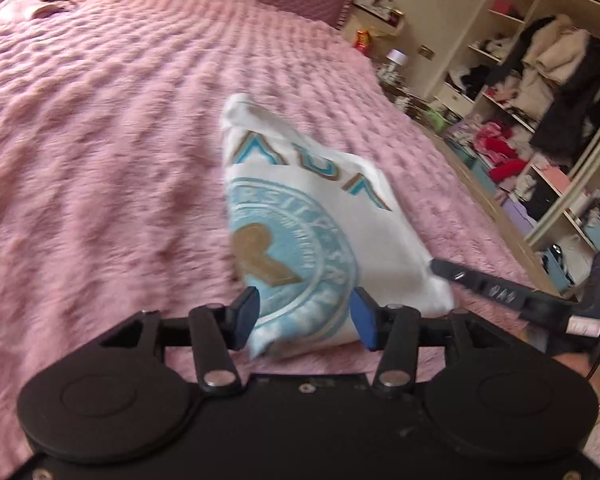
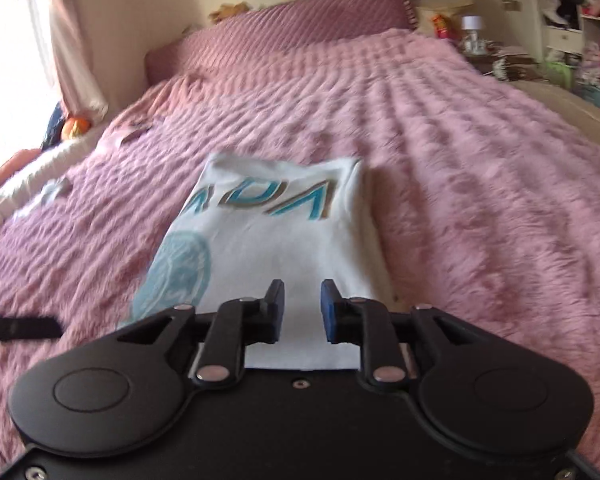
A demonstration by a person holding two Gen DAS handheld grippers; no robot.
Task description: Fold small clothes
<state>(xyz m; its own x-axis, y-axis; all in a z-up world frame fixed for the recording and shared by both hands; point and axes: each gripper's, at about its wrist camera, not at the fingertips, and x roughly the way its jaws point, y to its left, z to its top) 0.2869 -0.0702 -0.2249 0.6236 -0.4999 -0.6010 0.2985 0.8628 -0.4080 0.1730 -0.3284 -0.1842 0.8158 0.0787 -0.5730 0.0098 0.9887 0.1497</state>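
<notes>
A small white T-shirt (image 1: 324,216) with a light blue round seal and blue-gold letters lies folded narrow on the pink fuzzy bedspread (image 1: 100,152). My left gripper (image 1: 305,314) is open, its blue pads either side of the shirt's near edge. In the left wrist view the right gripper's finger (image 1: 496,286) reaches in from the right and touches the shirt's right corner. In the right wrist view the shirt (image 2: 284,240) lies straight ahead; my right gripper (image 2: 302,310) is open over its near end, pads apart. The left gripper's finger (image 2: 20,328) shows at the left edge.
A purple headboard (image 2: 292,12) stands at the far end of the bed. Open wardrobe shelves (image 1: 540,128) crammed with clothes stand to the right. A nightstand with a small lamp (image 2: 471,26) is beside the headboard. Soft toys and white fabric (image 2: 28,172) lie by the window at the left.
</notes>
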